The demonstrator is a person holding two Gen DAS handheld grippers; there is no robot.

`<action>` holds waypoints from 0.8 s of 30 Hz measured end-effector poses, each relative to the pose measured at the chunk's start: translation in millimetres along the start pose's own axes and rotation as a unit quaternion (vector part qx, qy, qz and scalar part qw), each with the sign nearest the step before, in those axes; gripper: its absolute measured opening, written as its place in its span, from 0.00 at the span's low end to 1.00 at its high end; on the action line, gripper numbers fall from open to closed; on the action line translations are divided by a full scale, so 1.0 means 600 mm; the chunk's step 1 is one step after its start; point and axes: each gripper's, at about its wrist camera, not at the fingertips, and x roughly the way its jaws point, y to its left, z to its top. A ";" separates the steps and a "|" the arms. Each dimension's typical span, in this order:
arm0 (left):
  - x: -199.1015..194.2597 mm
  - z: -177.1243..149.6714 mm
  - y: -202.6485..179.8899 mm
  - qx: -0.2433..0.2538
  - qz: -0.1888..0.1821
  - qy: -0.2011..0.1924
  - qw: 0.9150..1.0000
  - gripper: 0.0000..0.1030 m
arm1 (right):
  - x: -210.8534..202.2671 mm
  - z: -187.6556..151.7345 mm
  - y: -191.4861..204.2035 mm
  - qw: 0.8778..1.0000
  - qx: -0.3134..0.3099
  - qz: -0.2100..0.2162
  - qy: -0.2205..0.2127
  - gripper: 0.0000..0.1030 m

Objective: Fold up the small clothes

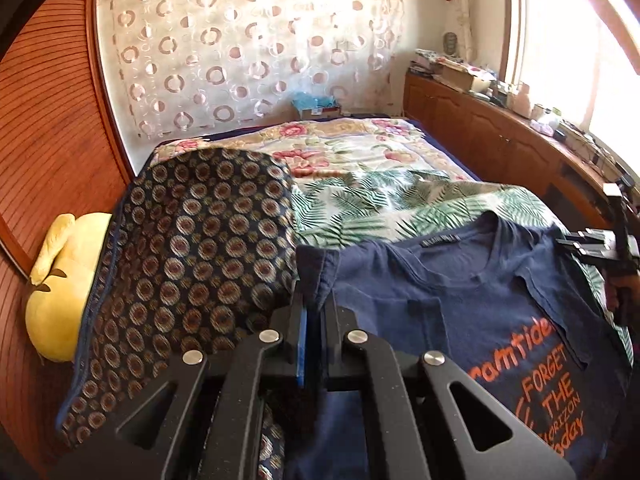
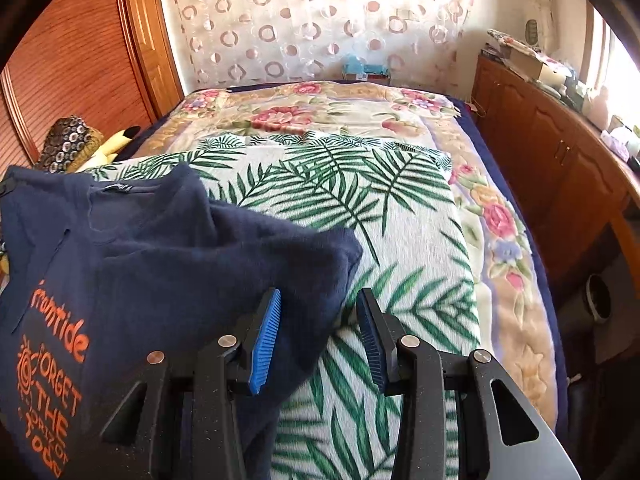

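A navy T-shirt with orange lettering lies face up on the palm-leaf cloth on the bed. My left gripper is shut on the shirt's left sleeve edge. In the right wrist view the same T-shirt fills the left side, and its right sleeve lies between the blue pads of my right gripper. The right jaws stand open, and the sleeve touches only the left pad. The right gripper also shows at the far right of the left wrist view.
A dark patterned cushion and a yellow plush toy lie left of the shirt. A floral blanket covers the far bed. A wooden cabinet with clutter runs along the right. A wooden wardrobe stands left.
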 end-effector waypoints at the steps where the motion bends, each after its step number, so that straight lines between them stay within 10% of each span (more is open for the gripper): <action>1: -0.002 -0.005 -0.004 0.002 -0.003 0.000 1.000 0.05 | 0.004 0.004 0.005 1.000 -0.005 -0.002 0.003 0.39; 5: -0.011 -0.027 -0.021 0.009 -0.020 -0.002 1.000 0.05 | 0.010 0.010 0.024 1.000 -0.020 -0.006 0.007 0.28; 7: -0.016 -0.036 -0.027 0.008 -0.030 -0.002 1.000 0.05 | 0.010 0.009 0.034 0.999 -0.031 0.005 0.008 0.06; 24: -0.179 -0.158 -0.047 -0.004 -0.081 -0.059 0.995 0.04 | -0.219 -0.117 0.071 0.976 -0.088 0.125 -0.157 0.06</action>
